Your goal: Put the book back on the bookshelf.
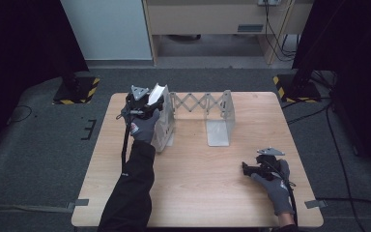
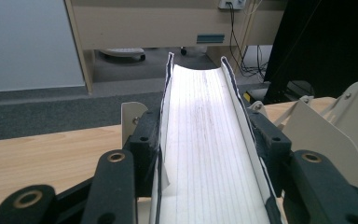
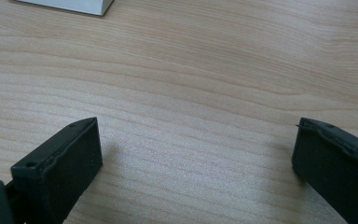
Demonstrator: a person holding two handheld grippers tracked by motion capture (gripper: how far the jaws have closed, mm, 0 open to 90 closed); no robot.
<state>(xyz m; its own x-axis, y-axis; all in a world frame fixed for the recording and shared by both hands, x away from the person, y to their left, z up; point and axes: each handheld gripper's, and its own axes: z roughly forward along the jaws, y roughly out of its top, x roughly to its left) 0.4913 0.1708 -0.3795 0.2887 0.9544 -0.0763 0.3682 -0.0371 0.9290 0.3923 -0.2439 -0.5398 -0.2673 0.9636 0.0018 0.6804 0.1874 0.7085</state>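
- Left gripper (image 1: 150, 102) sits at about 10 o'clock on the table (image 1: 198, 193), jaws clamped on a book (image 2: 209, 149) held pages-up, right beside the left end plate of the rack (image 1: 200, 104).
- Book looks light for its size, I'd guess, but floppy: the covers bow inward under the squeeze, so grab it near the spine, not the loose page edge.
- Looks-wise: white lined pages, thin dark cover edges, slim.
- Right gripper (image 1: 251, 169) rests down at 4 o'clock, jaws wide apart with nothing between them.
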